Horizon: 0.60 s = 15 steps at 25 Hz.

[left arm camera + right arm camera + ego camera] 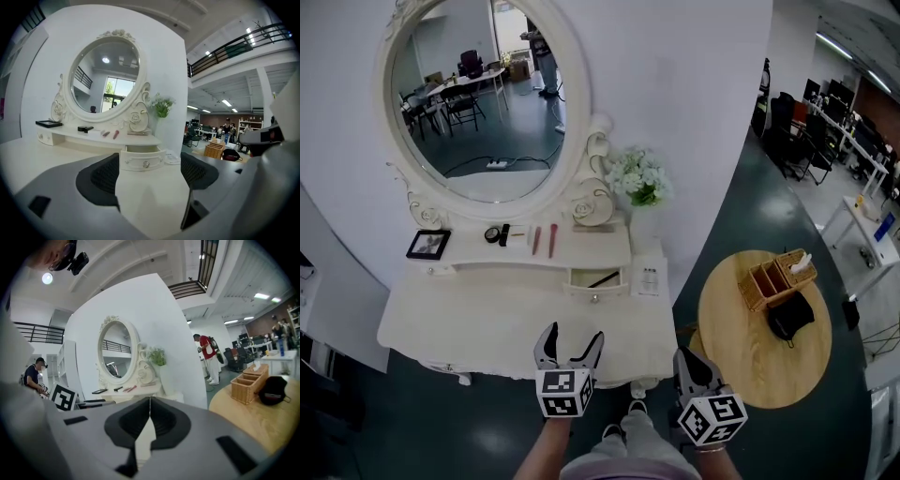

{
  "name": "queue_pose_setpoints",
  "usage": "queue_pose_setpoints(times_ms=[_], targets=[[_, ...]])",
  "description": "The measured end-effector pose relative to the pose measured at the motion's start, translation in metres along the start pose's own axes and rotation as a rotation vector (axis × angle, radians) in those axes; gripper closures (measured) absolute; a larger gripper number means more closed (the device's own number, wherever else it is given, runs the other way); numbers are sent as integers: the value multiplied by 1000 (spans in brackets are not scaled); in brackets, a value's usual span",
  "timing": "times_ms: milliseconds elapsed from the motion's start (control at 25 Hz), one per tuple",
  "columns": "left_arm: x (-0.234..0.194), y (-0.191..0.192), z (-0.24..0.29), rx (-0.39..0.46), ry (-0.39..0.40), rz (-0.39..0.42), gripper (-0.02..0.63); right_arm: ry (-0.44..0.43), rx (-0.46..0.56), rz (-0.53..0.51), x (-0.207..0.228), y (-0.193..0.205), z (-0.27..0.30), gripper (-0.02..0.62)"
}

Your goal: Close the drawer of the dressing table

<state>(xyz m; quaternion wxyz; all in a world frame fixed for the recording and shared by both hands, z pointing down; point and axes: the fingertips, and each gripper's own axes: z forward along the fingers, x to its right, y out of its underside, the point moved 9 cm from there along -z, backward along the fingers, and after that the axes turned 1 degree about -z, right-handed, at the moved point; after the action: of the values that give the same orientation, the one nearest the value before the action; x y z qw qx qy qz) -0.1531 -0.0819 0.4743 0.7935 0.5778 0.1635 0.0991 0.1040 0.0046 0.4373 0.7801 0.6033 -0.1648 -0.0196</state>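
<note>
The white dressing table (441, 323) stands against the wall. Its small drawer (595, 281) under the right end of the shelf is pulled out, with a dark slim thing lying inside. In the left gripper view the drawer (142, 160) faces me with a round knob in the middle. My left gripper (570, 347) hovers over the tabletop's front part, in line with the drawer and apart from it, jaws wide open and empty. My right gripper (696, 370) hangs off the table's right front corner, and its jaws (149, 416) meet at the tips with nothing between them.
On the shelf lie a picture frame (427, 244), a black compact (494, 234) and two red sticks (544, 240). A flower vase (641, 183) stands at the shelf's right end. A round wooden table (741, 361) with a wicker box (778, 278) and a black bag (790, 316) is on the right.
</note>
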Motion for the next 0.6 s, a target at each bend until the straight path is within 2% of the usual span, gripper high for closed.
queue_pose_setpoints(times_ms=[600], targets=[[-4, 2, 62, -64, -94, -3, 218, -86, -40, 3, 35, -18, 68, 592]])
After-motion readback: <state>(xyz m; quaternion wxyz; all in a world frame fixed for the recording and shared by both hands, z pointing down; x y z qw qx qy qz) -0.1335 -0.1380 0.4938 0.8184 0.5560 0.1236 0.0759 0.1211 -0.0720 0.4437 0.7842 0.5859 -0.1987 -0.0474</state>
